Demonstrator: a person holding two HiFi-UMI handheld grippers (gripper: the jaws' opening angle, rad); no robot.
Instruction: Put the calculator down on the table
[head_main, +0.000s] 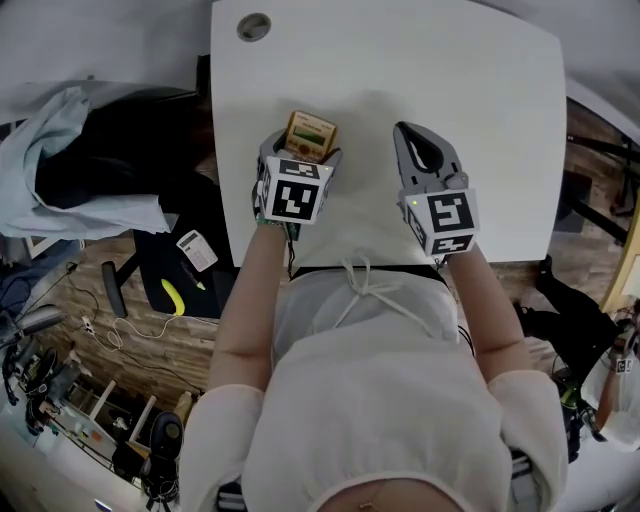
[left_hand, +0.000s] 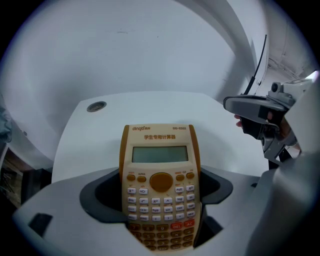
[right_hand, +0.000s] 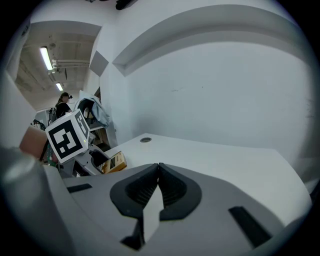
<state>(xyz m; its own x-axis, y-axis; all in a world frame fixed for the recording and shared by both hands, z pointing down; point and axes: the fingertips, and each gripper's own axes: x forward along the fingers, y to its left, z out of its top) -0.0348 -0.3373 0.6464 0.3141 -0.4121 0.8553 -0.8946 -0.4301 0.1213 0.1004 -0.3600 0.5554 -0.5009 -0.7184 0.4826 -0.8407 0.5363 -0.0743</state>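
Orange scientific calculator (left_hand: 160, 185): clamped keys-up by left gripper (head_main: 302, 152) over the white table (head_main: 460, 80), 11 o'clock of the person; right gripper (right_hand: 159, 172) closed on nothing, 1 o'clock; step judged lowering, next lay flat, then release.

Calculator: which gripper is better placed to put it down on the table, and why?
Left: the left gripper is shut on the orange plastic calculator over the white table; the right gripper is shut, empty.
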